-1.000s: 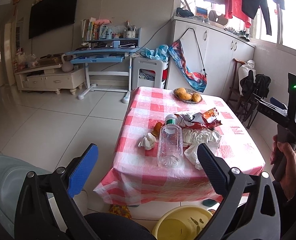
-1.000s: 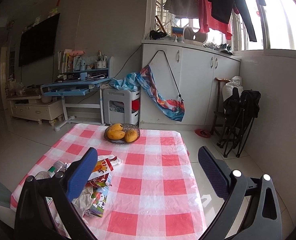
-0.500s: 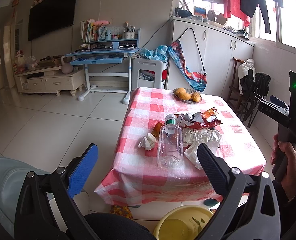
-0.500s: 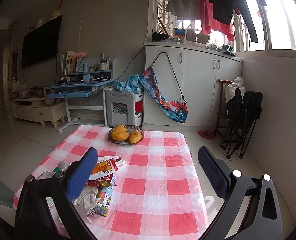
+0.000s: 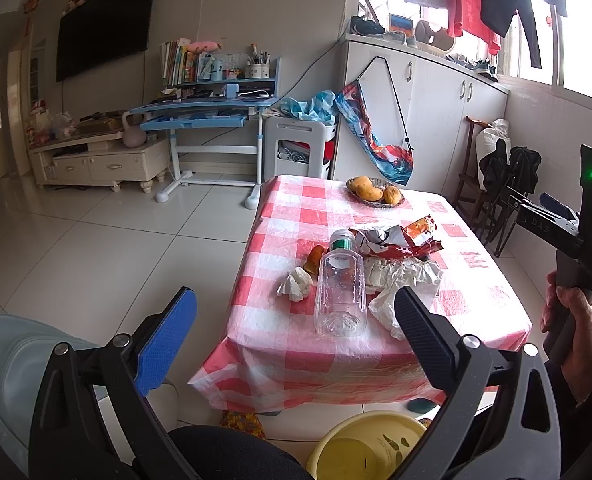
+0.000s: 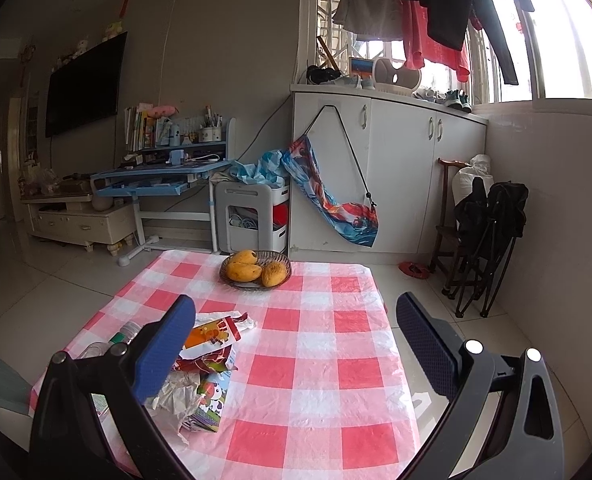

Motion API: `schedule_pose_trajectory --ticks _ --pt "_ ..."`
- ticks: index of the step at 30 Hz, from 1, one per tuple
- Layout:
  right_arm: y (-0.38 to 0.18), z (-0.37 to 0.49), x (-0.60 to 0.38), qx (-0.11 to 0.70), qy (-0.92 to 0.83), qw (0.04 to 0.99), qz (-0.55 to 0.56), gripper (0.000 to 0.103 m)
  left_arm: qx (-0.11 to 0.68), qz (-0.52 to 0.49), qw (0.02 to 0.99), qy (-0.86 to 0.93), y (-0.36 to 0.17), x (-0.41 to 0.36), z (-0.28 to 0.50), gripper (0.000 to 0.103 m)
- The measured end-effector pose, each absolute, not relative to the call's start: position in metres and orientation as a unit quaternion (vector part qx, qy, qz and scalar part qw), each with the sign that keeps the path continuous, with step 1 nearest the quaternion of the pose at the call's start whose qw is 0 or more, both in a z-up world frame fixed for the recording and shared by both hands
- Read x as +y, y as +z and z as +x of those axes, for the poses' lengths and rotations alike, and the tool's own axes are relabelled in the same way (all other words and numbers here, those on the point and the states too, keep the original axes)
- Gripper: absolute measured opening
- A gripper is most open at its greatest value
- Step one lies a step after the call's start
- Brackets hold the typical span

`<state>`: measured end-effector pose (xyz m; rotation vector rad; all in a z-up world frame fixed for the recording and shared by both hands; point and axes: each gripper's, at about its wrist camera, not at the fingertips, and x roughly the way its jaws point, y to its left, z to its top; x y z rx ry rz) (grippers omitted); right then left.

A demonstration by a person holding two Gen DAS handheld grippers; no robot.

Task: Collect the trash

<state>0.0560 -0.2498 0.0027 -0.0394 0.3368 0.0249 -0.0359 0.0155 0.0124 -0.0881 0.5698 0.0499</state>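
Note:
A clear plastic bottle (image 5: 340, 292) with a green cap lies on the red-checked table (image 5: 376, 364), beside a crumpled tissue (image 5: 296, 289), an orange peel (image 5: 314, 258), snack wrappers (image 5: 396, 238) and white crumpled bags (image 5: 404, 280). My left gripper (image 5: 296, 332) is open and empty, hovering in front of the table's near edge. My right gripper (image 6: 296, 340) is open and empty above the table, with the wrappers (image 6: 211, 344) and bottle (image 6: 107, 344) by its left finger. The right gripper's body (image 5: 576, 232) shows in the left wrist view.
A yellow bin (image 5: 368, 448) stands on the floor below the table's near edge. A bowl of mangoes (image 6: 255, 270) sits at the table's far end. A grey chair (image 5: 3, 364) is at left. Cabinets, a blue desk and folded chairs line the walls.
Both views have shifted slightly; the right gripper has risen a little over the table. Both grippers stay open and nothing on the table has moved.

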Motion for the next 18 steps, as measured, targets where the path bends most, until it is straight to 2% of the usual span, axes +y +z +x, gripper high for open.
schedule_pose_trajectory --ticks 18 --pt "0.003 0.055 -0.2493 0.169 0.014 0.985 -0.019 0.096 0.281 -0.043 0.959 0.025 0.0112 0.0148 -0.0376 0.096"
